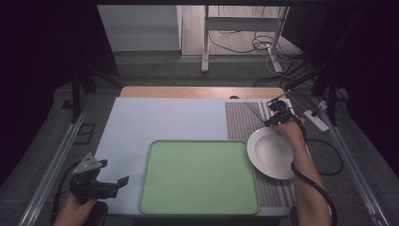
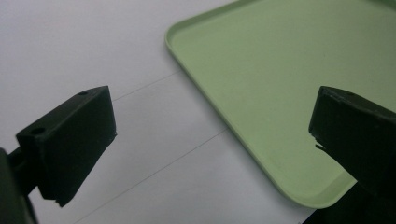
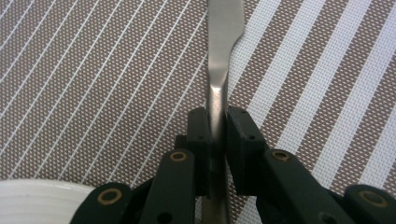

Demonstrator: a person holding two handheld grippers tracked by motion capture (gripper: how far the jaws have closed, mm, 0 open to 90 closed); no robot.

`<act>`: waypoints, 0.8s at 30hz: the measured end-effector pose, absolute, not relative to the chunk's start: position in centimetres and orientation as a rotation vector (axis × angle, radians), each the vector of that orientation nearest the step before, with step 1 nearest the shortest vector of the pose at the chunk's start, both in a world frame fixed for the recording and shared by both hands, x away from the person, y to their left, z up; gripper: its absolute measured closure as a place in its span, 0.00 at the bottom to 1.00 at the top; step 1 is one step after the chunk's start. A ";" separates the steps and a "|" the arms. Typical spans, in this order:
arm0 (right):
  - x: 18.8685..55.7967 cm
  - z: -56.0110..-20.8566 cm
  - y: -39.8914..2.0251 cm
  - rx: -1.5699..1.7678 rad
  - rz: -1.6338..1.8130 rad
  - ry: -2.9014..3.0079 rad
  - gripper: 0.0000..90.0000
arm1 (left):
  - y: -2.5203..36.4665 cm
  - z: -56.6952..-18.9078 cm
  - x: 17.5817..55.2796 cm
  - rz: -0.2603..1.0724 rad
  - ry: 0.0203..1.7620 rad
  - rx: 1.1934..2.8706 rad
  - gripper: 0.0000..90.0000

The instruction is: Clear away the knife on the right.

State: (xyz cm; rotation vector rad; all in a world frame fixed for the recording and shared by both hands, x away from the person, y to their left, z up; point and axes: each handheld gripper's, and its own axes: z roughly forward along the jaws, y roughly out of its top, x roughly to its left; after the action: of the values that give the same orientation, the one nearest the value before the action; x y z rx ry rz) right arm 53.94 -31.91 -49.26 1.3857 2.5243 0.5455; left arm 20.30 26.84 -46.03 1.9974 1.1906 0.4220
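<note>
right tool (image 3: 217, 135): clamped on metal utensil handle (image 3: 220, 56) over striped placemat (image 3: 93, 84) | left tool (image 2: 210, 140): wide open beside green tray (image 2: 280, 70)

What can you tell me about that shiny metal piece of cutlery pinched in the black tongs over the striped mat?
The piece of cutlery is a slim, flat strip of polished, silvery metal, likely a handle; its working end is hidden. It widens toward the far end and narrows where the right gripper clamps it from both sides. It lies along the jaws, over the brown-and-white striped mat, near the white plate. Whether it touches the mat cannot be told.
</note>
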 end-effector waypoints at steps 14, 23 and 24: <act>53.6 -47.9 -34.6 1.376 0.545 2.472 0.90 | 26.8 -46.0 20.3 0.423 1.191 1.995 0.01; 53.1 -47.0 -37.5 1.457 0.597 2.417 0.90 | 26.8 -46.0 20.3 0.424 1.193 1.993 0.01; 53.1 -46.9 -37.7 1.470 0.605 2.416 0.90 | 26.8 -46.0 20.3 0.424 1.193 1.993 0.01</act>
State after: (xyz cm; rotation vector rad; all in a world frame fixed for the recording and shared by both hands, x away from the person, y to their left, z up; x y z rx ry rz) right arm 53.05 -37.72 -46.87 1.4701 2.4159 0.6045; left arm 20.30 26.84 -46.02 1.9933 1.1928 0.4235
